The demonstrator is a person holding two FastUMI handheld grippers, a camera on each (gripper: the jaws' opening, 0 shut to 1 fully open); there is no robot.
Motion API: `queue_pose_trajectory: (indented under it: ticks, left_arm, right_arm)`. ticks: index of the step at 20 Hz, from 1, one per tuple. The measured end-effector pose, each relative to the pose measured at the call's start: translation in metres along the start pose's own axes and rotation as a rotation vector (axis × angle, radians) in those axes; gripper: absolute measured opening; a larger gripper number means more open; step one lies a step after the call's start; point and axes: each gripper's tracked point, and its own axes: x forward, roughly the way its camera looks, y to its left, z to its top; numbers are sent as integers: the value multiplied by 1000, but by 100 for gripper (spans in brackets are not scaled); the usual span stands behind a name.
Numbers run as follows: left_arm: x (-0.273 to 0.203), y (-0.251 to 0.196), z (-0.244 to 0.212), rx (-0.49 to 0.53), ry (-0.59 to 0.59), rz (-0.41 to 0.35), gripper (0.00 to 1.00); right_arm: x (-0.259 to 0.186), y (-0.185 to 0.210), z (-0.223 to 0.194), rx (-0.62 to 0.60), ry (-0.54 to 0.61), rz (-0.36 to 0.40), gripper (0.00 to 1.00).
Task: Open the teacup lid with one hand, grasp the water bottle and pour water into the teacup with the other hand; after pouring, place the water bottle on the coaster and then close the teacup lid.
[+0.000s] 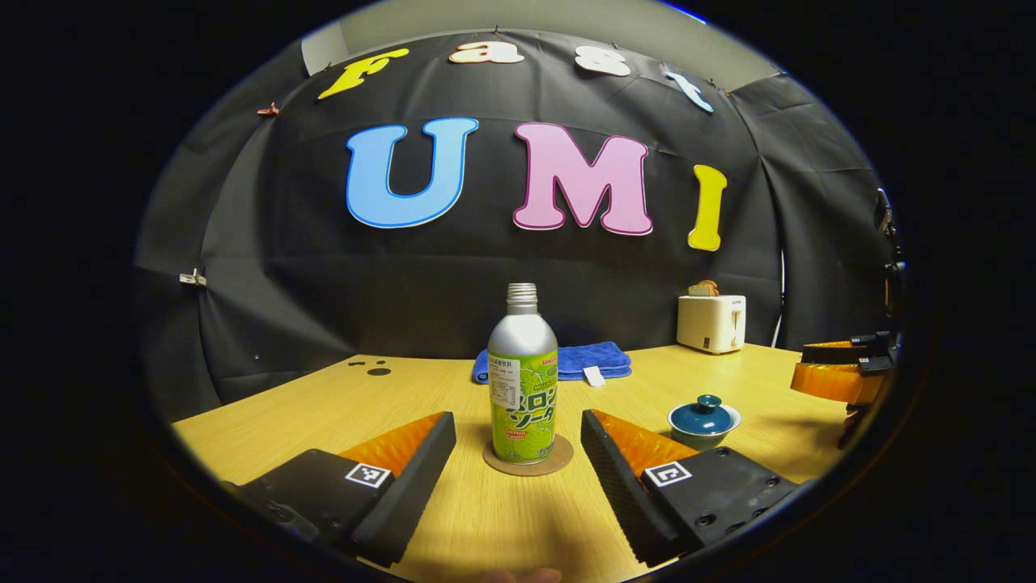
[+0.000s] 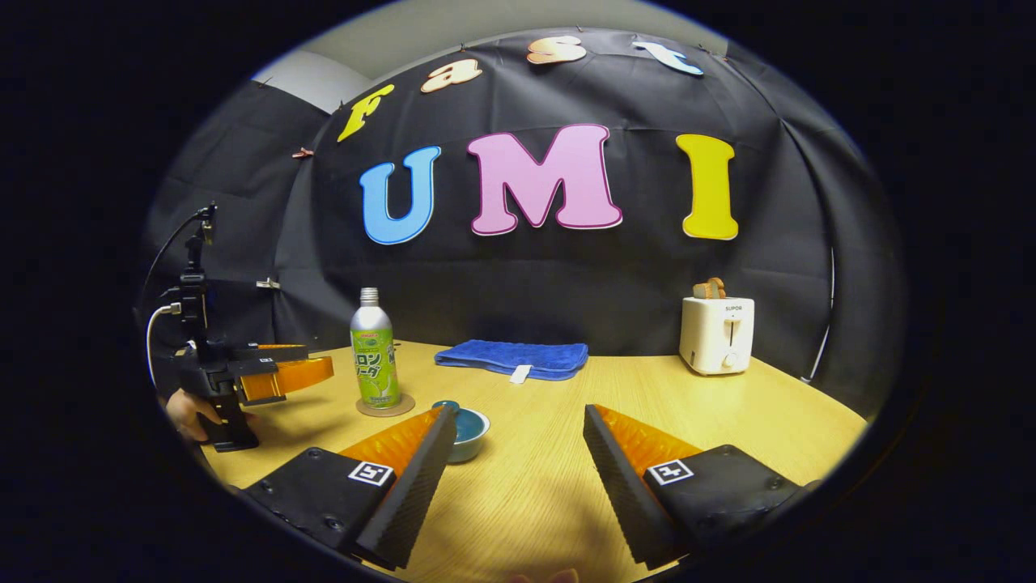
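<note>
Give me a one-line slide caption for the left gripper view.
Open left gripper faces the bottle standing on its coaster, lidded teacup to the right.

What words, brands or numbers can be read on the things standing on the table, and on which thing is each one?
"SUPOR": on the front of the white toaster, in the right gripper view.
Water bottle: its label bears print, too small and warped to read surely.
White tag on the blue towel: nothing readable.
</note>
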Motion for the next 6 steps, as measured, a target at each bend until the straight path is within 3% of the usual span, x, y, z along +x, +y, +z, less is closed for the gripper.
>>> queue_pose_trajectory:
  ticks: [6]
  left_arm:
    - [1, 0, 0, 0, 0, 0, 99]
  right_arm:
    - [0, 1, 0, 0, 0, 0, 98]
